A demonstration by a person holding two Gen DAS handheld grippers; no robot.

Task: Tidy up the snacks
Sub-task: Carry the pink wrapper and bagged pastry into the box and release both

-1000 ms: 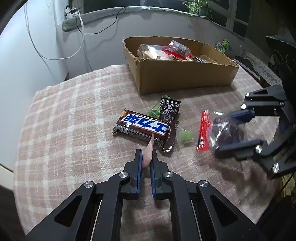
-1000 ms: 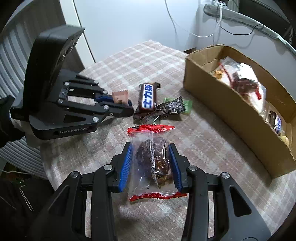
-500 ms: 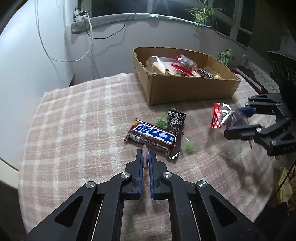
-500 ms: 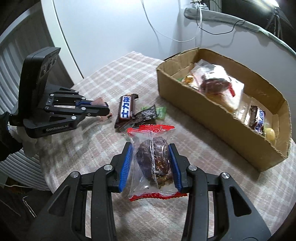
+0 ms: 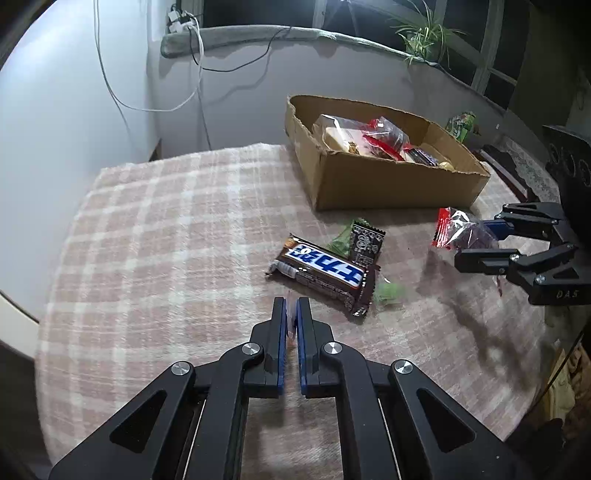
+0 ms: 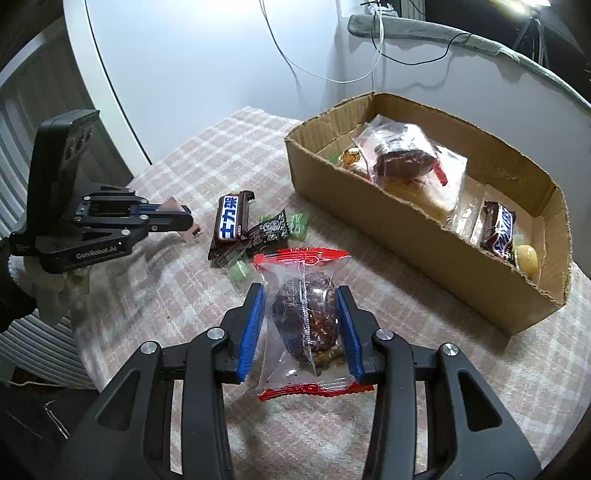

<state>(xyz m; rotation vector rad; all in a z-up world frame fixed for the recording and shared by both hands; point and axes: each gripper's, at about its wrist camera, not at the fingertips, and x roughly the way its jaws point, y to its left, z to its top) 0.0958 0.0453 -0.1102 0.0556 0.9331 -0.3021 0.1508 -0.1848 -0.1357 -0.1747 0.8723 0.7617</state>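
Observation:
My right gripper (image 6: pixel 301 325) is shut on a clear red-edged packet holding a dark pastry (image 6: pixel 304 317), held above the table; it also shows in the left wrist view (image 5: pixel 461 236). My left gripper (image 5: pixel 291 317) is shut on a small pink candy wrapper (image 6: pixel 190 229), seen edge-on between its pads. An open cardboard box (image 6: pixel 417 236) with several snacks stands at the far side of the table. A brown and blue chocolate bar (image 5: pixel 323 269), a small dark packet (image 5: pixel 365 242) and green candies (image 5: pixel 388 293) lie on the checked cloth between the grippers and the box.
The round table has a pink checked cloth (image 5: pixel 166 240). A white wall with cables is behind it. A plant (image 5: pixel 424 35) stands on the window ledge. A green packet (image 5: pixel 460 125) lies beyond the box.
Both grippers have risen and drawn back from the table with their snacks still held. The right gripper has moved nearer the box. The loose snacks have not moved.

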